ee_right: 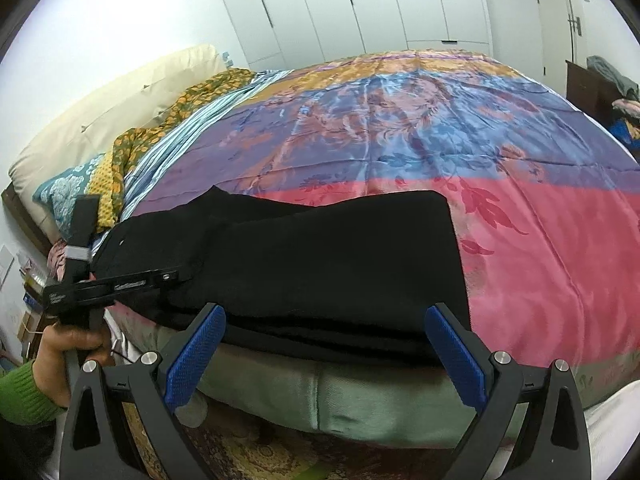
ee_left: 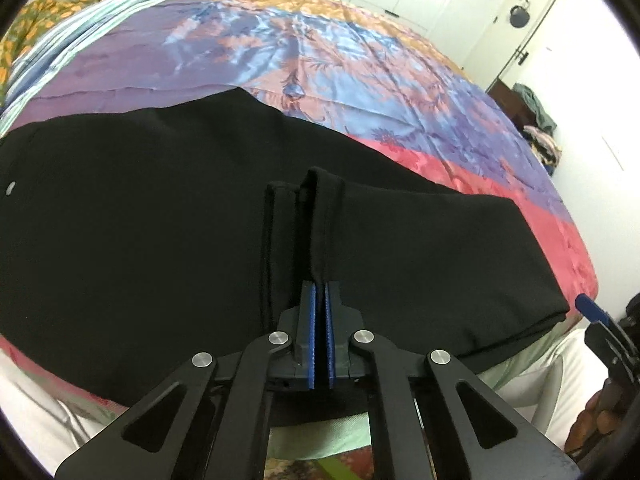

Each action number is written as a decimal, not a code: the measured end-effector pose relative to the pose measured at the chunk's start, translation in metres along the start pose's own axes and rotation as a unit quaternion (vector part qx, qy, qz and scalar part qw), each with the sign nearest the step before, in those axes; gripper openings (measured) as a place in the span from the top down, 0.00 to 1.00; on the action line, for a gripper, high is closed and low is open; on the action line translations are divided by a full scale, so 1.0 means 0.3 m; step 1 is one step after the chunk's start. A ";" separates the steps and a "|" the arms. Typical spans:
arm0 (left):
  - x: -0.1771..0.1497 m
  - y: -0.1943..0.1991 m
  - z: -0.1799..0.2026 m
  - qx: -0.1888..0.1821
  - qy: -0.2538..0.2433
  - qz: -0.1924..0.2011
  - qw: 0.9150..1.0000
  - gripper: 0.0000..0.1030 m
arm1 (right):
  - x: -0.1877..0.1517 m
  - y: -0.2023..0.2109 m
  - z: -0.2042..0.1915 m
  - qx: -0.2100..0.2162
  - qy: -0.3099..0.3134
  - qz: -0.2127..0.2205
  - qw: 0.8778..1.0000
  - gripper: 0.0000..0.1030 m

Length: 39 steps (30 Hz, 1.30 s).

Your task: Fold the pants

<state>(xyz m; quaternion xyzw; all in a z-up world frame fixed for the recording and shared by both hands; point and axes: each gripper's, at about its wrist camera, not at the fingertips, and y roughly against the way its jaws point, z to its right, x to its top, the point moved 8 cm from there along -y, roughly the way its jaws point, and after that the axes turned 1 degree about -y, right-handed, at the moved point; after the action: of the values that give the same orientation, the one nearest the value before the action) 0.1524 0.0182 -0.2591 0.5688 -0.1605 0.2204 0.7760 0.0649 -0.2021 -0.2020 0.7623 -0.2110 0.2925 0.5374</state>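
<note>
A wide bed [ee_right: 560, 240] fills both views, spread with a glossy cover banded in pink, purple, blue and orange, and a pale green valance [ee_right: 360, 400] hangs under its near edge. White wardrobe doors [ee_right: 360, 4] line the far wall. At the head end, on the left of the right wrist view, lie a cream pillow [ee_right: 108, 108], a crumpled floral cloth in orange and green [ee_right: 152, 136] and a teal patterned pillow [ee_right: 60, 192]. Past the far corner stands a dark wooden piece of furniture with clothes heaped on it [ee_right: 608, 80].

The black pants [ee_right: 320, 256] lie folded along the near edge of the bed on the pink band, the front fold reaching the edge. In the left wrist view a small pale button [ee_left: 9, 188] shows on the cloth at far left.

The left gripper [ee_left: 319, 236] is pinched together on a raised ridge of the pants, its blue pads [ee_left: 312, 336] almost meeting below the cloth. A hand [ee_right: 68, 344] in a green knitted sleeve [ee_right: 20, 392] holds its handle at the bed's left corner.

The right gripper [ee_right: 324, 344] hangs just in front of the bed edge with its blue pads [ee_right: 196, 356] wide apart, the pants' near fold showing between them but not touched
</note>
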 end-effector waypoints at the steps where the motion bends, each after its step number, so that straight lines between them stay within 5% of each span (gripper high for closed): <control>1: -0.003 -0.003 -0.004 0.001 0.000 -0.002 1.000 0.98 | 0.003 0.002 0.002 0.000 -0.002 0.001 1.000 0.04; 10: -0.017 -0.021 -0.002 0.011 -0.014 -0.005 1.000 0.97 | 0.123 -0.025 0.053 0.045 -0.028 0.021 0.998 0.04; 15: -0.019 -0.032 0.002 0.015 -0.022 -0.009 1.000 0.97 | -0.023 -0.213 0.060 0.047 -0.021 -0.088 0.995 0.03; 22: -0.019 -0.029 0.001 0.012 -0.028 -0.005 1.000 0.97 | 0.068 -0.094 0.025 0.013 0.015 0.000 1.000 0.03; 31: -0.019 -0.025 0.004 0.013 -0.033 0.001 0.999 0.95 | 0.047 -0.103 0.013 -0.004 0.037 -0.006 0.999 0.03; 34: -0.014 -0.003 0.002 0.004 -0.024 0.015 1.000 0.86 | 0.028 -0.121 0.015 -0.016 0.039 -0.017 0.999 0.03; 38: 0.011 0.049 -0.020 0.001 0.000 0.051 0.999 0.41 | 0.036 -0.109 0.039 -0.034 0.035 -0.003 0.999 0.00; 39: 0.019 0.061 -0.026 0.006 0.002 0.061 0.998 0.39 | 0.042 -0.101 0.042 -0.039 0.035 0.003 0.999 0.00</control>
<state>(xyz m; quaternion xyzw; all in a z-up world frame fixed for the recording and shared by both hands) 0.1478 0.0314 -0.2438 0.5621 -0.1917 0.2695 0.7581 0.0964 -0.2039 -0.2178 0.7297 -0.2056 0.3124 0.5725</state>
